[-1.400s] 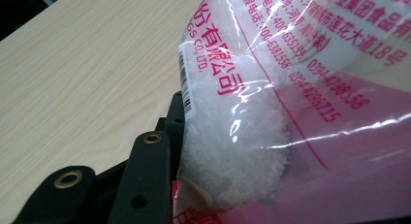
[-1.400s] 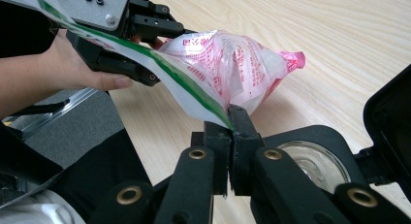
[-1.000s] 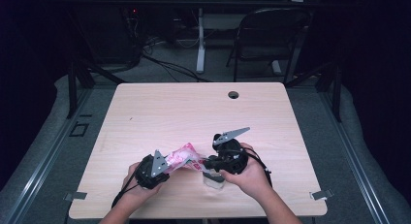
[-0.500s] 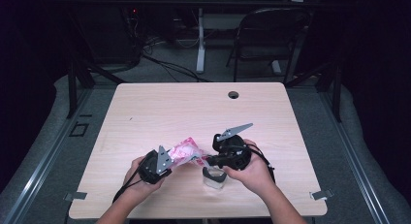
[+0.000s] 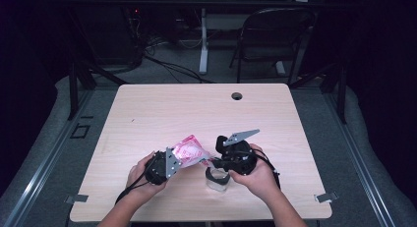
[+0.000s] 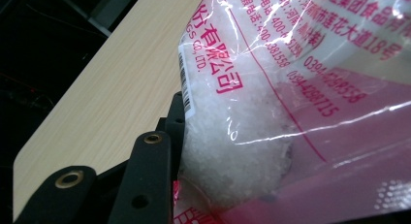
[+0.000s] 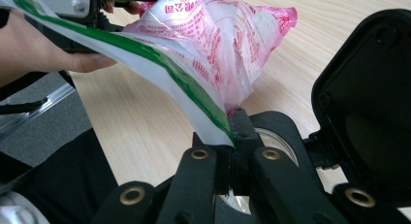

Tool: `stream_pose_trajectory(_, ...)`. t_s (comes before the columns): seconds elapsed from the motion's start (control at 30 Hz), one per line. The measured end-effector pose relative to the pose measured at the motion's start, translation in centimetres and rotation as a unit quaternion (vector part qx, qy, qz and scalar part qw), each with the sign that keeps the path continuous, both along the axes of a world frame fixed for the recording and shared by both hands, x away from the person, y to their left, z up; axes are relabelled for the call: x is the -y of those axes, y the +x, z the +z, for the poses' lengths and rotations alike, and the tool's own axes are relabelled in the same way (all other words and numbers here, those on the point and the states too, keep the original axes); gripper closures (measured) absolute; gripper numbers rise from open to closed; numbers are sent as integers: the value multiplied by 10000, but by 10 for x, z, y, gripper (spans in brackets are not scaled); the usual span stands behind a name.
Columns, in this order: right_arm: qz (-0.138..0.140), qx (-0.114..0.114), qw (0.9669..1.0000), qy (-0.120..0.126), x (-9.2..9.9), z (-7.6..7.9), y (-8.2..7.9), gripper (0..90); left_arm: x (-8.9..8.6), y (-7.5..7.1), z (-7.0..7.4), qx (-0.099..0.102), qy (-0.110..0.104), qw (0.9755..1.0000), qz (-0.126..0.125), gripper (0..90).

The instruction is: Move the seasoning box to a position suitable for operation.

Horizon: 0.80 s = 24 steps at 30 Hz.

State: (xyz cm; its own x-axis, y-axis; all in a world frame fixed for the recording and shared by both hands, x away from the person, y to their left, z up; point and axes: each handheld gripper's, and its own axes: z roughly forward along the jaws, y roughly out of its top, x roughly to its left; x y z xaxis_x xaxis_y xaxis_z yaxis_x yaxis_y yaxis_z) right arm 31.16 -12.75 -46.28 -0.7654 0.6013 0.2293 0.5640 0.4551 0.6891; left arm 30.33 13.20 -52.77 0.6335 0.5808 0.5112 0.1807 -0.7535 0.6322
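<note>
Pink bag (image 5: pixel 189 151) | left gripper (image 5: pixel 169 164) clamps body | right gripper (image 5: pixel 212 161) pinches edge

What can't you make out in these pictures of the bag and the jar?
- Jar contents: high view too small; right gripper fingers cover it in the right gripper view.
- Bag opening: cut off by the frame edge in the left gripper view.
- Left gripper far finger: hidden behind the bag.
- Bag print: too small in the high view.
</note>
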Motion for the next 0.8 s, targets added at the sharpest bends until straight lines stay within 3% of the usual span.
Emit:
stream_pose_trajectory(0.13, 5, 52, 10000, -68, 1, -2, -2, 900, 2, -2, 1, 96, 93, 9999, 12, 656)
stream_pose_trajectory(0.37, -97, 167, 9998, 44, 3, -5, -6, 900, 4, -3, 4, 242, 204, 9995, 3, 657)
stream_pose_trajectory(0.8, -151, 69, 9997, 202, 10, -9, -6, 900, 9, -5, 8, 372, 395, 9985, -26, 659)
